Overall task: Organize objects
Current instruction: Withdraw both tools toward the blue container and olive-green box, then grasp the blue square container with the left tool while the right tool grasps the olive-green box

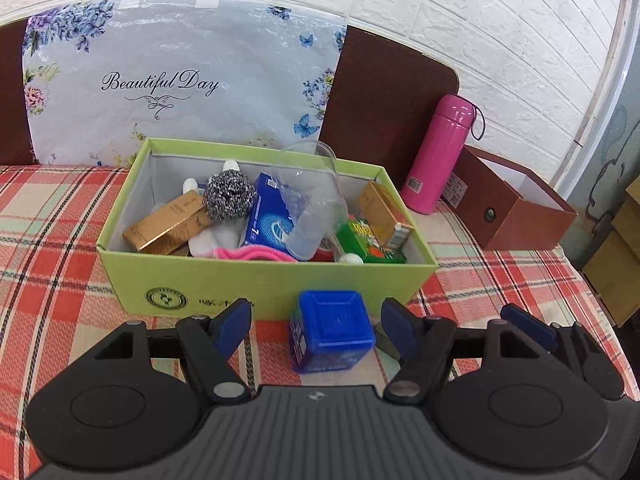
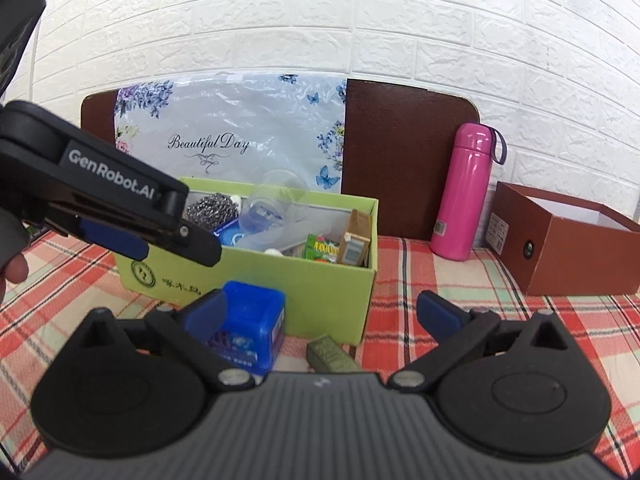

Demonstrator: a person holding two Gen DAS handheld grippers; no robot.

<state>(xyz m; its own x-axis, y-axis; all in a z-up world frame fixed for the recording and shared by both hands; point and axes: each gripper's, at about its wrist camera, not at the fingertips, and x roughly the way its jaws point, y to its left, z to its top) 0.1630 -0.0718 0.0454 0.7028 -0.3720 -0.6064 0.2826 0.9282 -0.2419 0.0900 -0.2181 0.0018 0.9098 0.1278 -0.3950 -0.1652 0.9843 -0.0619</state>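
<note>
Both grippers, left and right, agape (empty) near one blue jar, one green box.

We see blue square jar upright on plaid cloth, just before green box; box open, crammed: steel scourer, clear cup tilted, gold cartons, blue packet.

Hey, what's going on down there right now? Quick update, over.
Left gripper open, straddling blue tub, not squeezing. Right gripper open, empty. Green box already full of odds and ends. Small olive packet beside tub. Nothing blocking.
</note>
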